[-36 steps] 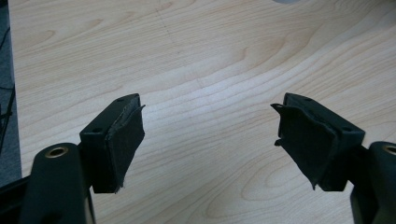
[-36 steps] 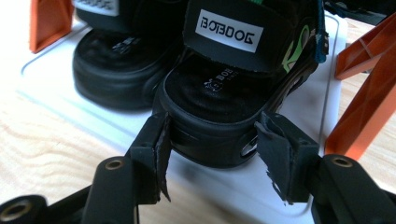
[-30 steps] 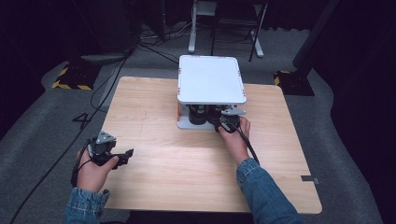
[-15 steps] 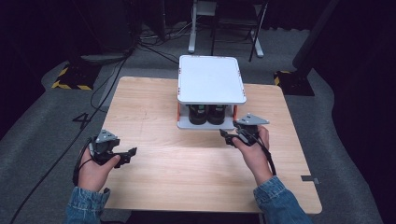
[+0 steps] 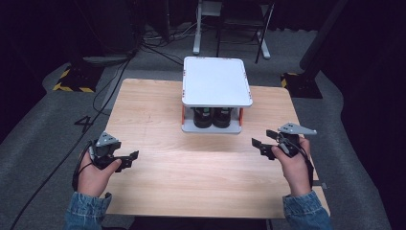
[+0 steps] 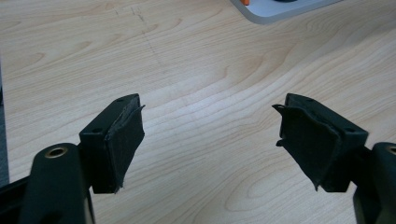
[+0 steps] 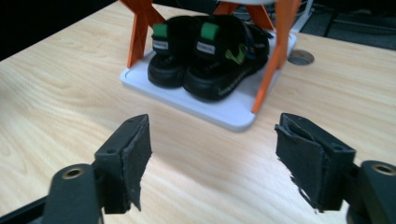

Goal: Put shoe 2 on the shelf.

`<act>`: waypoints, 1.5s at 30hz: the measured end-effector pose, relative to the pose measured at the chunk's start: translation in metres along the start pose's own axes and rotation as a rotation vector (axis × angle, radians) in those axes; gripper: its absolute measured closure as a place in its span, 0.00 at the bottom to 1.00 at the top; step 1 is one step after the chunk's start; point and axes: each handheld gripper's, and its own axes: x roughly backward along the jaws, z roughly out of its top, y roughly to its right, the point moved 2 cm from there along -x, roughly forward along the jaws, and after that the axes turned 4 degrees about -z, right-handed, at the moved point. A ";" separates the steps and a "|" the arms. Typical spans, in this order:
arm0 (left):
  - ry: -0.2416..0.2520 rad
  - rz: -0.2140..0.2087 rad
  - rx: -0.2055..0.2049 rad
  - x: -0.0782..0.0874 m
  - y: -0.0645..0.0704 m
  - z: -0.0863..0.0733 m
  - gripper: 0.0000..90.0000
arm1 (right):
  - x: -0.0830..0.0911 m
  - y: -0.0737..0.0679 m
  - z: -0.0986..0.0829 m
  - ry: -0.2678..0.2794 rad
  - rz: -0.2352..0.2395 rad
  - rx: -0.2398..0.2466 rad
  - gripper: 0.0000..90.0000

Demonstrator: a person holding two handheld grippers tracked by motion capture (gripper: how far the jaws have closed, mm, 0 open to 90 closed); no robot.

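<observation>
Right gripper (image 5: 262, 145), jaws spread wide and holding nothing, hovers above the wooden table (image 5: 158, 103) near its right edge. The pair of black shoes (image 7: 210, 49) stands at about 11 o'clock from this gripper, well apart from it, side by side on the lower tray of a small white rack (image 5: 216, 80) with orange posts. Left gripper (image 5: 128, 160), jaws likewise wide and empty, sits at about 8 o'clock from the rack, near the table's left edge.

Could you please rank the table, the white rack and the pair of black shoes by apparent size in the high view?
1. table
2. white rack
3. pair of black shoes, partly hidden beneath the rack's top shelf
</observation>
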 end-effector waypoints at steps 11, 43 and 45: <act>-0.025 -0.027 -0.025 -0.010 -0.006 0.003 0.24 | 0.027 0.034 -0.030 -0.118 -0.026 0.041 0.20; -0.089 -0.021 -0.017 -0.032 -0.012 -0.007 0.24 | -0.036 0.066 -0.096 -0.158 -0.118 -0.011 0.19; -0.088 -0.021 -0.014 -0.032 -0.012 -0.007 0.24 | -0.041 0.064 -0.096 -0.131 -0.130 -0.018 0.19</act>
